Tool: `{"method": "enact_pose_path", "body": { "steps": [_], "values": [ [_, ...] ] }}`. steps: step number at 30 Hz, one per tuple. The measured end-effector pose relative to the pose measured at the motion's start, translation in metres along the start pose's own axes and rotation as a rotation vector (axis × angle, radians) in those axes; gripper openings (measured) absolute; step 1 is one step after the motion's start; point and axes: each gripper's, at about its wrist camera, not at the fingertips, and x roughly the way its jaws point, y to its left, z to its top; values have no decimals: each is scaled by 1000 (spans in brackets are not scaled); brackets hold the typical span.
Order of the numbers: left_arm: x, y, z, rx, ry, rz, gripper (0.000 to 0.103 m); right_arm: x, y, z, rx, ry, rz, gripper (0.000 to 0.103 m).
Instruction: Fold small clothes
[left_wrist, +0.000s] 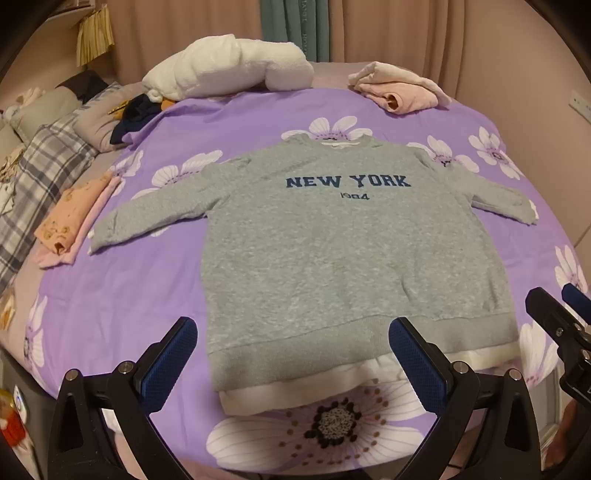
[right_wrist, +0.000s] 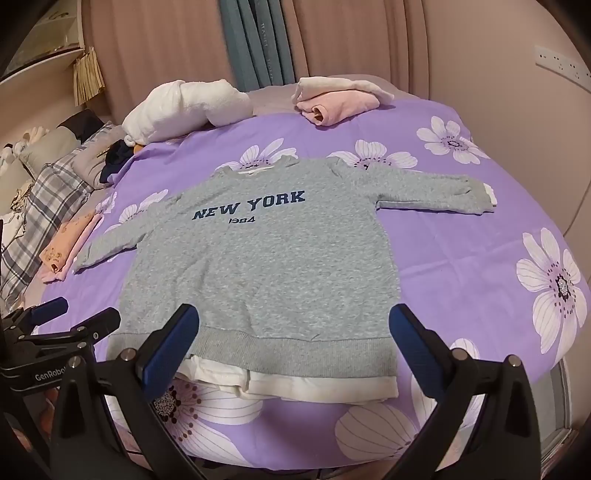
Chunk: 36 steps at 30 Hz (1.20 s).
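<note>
A small grey sweatshirt (left_wrist: 325, 251) printed NEW YORK 1984 lies flat and face up on the purple flowered bedspread (left_wrist: 147, 295), both sleeves spread out, a white hem showing below its ribbed band. My left gripper (left_wrist: 293, 360) hovers open over the hem's left half, nothing between its blue pads. In the right wrist view the same sweatshirt (right_wrist: 266, 266) lies ahead, and my right gripper (right_wrist: 295, 354) hangs open above the hem. The left gripper (right_wrist: 70, 314) shows at that view's left edge, and the right gripper (left_wrist: 557, 306) shows at the left wrist view's right edge.
A folded pink and orange pile (left_wrist: 70, 221) lies left of the sweatshirt. A white fluffy bundle (left_wrist: 229, 66) and a folded pink garment (left_wrist: 399, 86) sit at the far end. A plaid blanket (left_wrist: 40, 177) and pillows lie at the left, curtains behind.
</note>
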Motion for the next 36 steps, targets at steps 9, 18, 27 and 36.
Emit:
{"method": "enact_pose_path", "body": {
  "steps": [9,18,27,36],
  "values": [
    [1,1,0,-1,8,-2,103,2,3,-3,-2,12,4,103],
    [2,2,0,1,4,4,103,4,4,-3,-1,17,6,103],
    [0,0,-1,5,-6,12,103,4,6,-4,0,21,9,103],
    [0,2,-1,-3,1,7,103,4,8,-5,2,25,10,103]
  ]
}}
